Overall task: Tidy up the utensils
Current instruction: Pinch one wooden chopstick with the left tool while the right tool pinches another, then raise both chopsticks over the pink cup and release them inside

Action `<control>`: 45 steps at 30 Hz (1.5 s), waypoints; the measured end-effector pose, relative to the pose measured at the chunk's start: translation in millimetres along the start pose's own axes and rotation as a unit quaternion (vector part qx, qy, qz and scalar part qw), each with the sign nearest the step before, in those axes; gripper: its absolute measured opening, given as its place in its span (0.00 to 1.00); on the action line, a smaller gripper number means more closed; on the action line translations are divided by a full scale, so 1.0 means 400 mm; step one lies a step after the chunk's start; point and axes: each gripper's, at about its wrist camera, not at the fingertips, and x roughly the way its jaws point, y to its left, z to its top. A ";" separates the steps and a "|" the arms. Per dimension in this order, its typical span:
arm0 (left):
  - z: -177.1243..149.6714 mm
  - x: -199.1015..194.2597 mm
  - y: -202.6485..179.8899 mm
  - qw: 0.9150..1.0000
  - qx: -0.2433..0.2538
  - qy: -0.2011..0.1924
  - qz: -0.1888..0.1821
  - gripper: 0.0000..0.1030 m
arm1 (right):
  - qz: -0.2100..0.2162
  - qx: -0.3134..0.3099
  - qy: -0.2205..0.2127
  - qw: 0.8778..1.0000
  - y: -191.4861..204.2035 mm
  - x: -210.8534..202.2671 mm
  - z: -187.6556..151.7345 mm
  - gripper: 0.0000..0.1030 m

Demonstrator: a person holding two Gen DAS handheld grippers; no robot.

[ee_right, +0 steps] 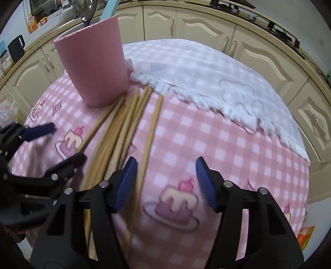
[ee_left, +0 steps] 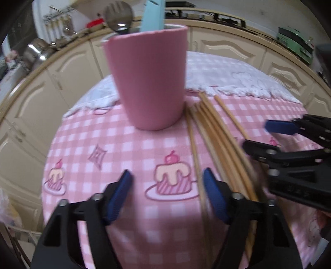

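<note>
Left gripper (ee_left: 166,196): jaws parted, nothing between them, chopsticks just outside one pad.
Right gripper (ee_right: 166,184): jaws spread over bare cloth, gripping nothing.
Chopsticks (ee_left: 209,128): loose bundle flat on the pink checked tablecloth (ee_left: 128,149), tips beside the pink cup (ee_left: 148,82).

Cup (ee_left: 148,82): matt pink, finely ribbed wall, plastic-looking.
Chopsticks (ee_left: 209,124): pale wood or bamboo, smooth, unvarnished look.
Tablecloth (ee_left: 124,149): soft fleecy cloth, pink check, printed cakes, matt.
White cloth (ee_right: 206,82): fluffy fabric, fringed shaggy edge.
Gripper pads (ee_right: 126,184): blue, ridged, rubbery.
Gripper arms (ee_right: 248,217): black matt plastic, shiny metal pins.
Slotted spoon (ee_left: 118,17): polished metal, glossy.
Cabinet doors (ee_right: 258,53): cream, smooth, slight sheen.
</note>
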 end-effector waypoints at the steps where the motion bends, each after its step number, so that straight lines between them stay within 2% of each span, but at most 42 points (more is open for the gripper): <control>1: 0.010 0.001 -0.004 1.000 0.011 0.009 -0.009 0.55 | 0.002 -0.004 0.001 1.000 0.002 0.004 0.008 0.48; 2: 0.017 0.001 -0.008 0.999 0.019 0.014 -0.022 0.41 | 0.008 -0.010 0.001 1.000 0.007 0.005 0.017 0.43; 3: 0.022 0.001 -0.013 0.999 0.026 0.017 -0.032 0.26 | 0.009 -0.016 0.001 1.000 0.011 0.006 0.021 0.31; 4: 0.027 0.001 -0.015 0.999 0.032 0.020 -0.036 0.14 | 0.013 -0.025 0.001 1.000 0.016 0.005 0.024 0.26; 5: 0.032 0.001 -0.019 0.998 0.039 0.026 -0.040 0.05 | 0.017 -0.029 0.002 0.999 0.018 0.004 0.023 0.15; 7: 0.032 -0.006 -0.024 0.997 0.045 0.028 -0.050 0.05 | 0.041 -0.017 0.003 0.999 0.003 -0.003 0.017 0.06; 14: -0.033 -0.076 -0.016 0.998 0.013 -0.009 -0.067 0.04 | 0.132 0.051 -0.027 0.990 -0.087 -0.060 -0.053 0.06; 18: -0.055 -0.141 0.006 0.996 -0.019 -0.050 -0.077 0.04 | 0.184 0.082 -0.069 0.977 -0.130 -0.114 -0.084 0.06; 20: -0.056 -0.183 0.016 0.992 -0.039 -0.088 -0.084 0.04 | 0.208 0.092 -0.098 0.969 -0.146 -0.146 -0.082 0.06; 23: -0.048 -0.241 0.032 0.983 -0.061 -0.145 -0.091 0.04 | 0.239 0.103 -0.141 0.955 -0.158 -0.194 -0.069 0.05; 26: -0.030 -0.304 0.036 0.969 -0.070 -0.217 -0.089 0.04 | 0.259 0.107 -0.183 0.942 -0.159 -0.237 -0.055 0.05; 30: 0.003 -0.359 0.050 0.951 -0.084 -0.284 -0.085 0.04 | 0.282 0.113 -0.223 0.926 -0.163 -0.272 -0.019 0.05; 35: 0.067 -0.393 0.071 0.934 -0.100 -0.336 -0.072 0.04 | 0.291 0.112 -0.274 0.910 -0.159 -0.325 0.049 0.06; 38: 0.119 -0.404 0.089 0.925 -0.109 -0.359 -0.065 0.04 | 0.285 0.107 -0.316 0.899 -0.144 -0.360 0.114 0.06; 45: 0.239 -0.435 0.138 0.899 -0.126 -0.416 -0.046 0.04 | 0.257 0.104 -0.381 0.882 -0.101 -0.385 0.265 0.06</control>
